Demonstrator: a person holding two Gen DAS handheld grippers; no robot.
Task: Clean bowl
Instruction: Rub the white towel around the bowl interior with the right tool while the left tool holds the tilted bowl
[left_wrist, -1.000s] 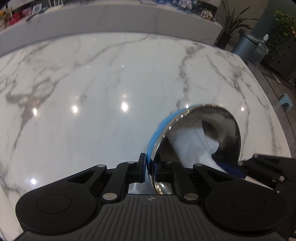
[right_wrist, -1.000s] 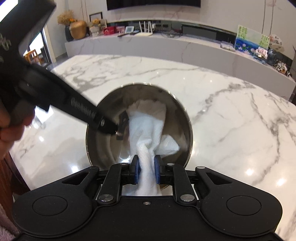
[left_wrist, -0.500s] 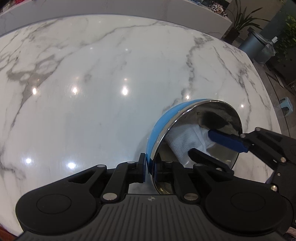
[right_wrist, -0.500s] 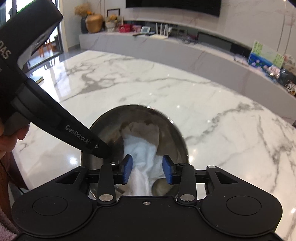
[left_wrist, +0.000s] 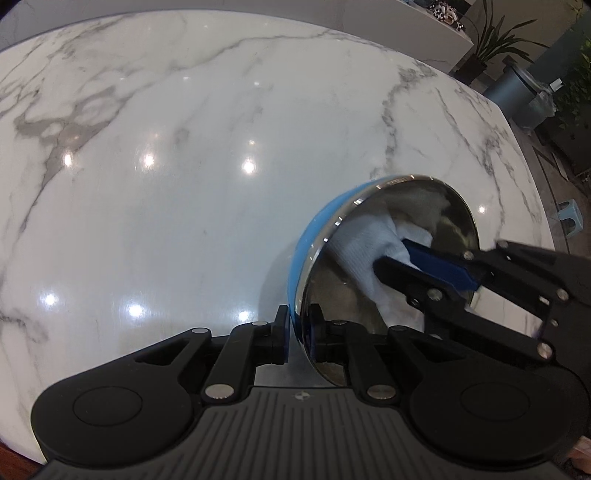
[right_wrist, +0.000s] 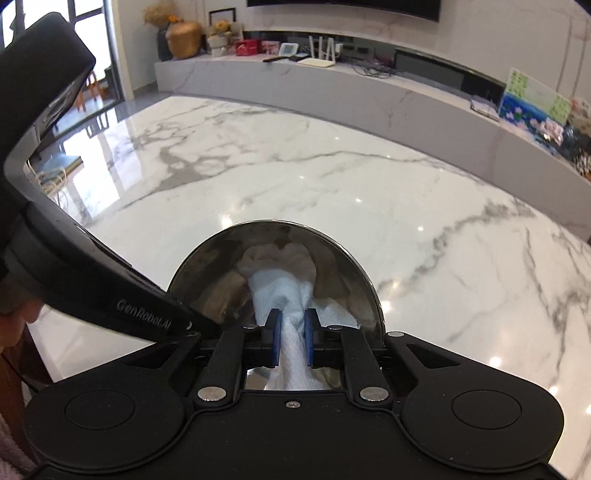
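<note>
The right gripper (right_wrist: 292, 339) is clamped on a bunch of the white cloth (right_wrist: 284, 291); half a second ago its jaws stood apart around the cloth, and a second ago they were closed on it, so they have just let go and closed again on a new fold. It has also shifted: the bowl (right_wrist: 334, 269) now sits closer under it and more of the far wall of the bowl is covered by cloth. In the left wrist view this gripper (left_wrist: 397, 254) reaches into the bowl from the right, its blue pads against the cloth, further in than a second ago.

The left gripper (left_wrist: 297, 338) is pinched narrow on the bowl's rim (left_wrist: 306, 295), one finger outside on the blue shell, one inside on the steel, as in both earlier frames. The bowl is tipped up on edge, its opening facing right, on the marble table (left_wrist: 166, 206).

Count: two grippers, one bowl, one cloth, one table. Part of a hand (right_wrist: 20, 321) shows at the left edge of the right wrist view, behind the left gripper's body (right_wrist: 92, 280).
</note>
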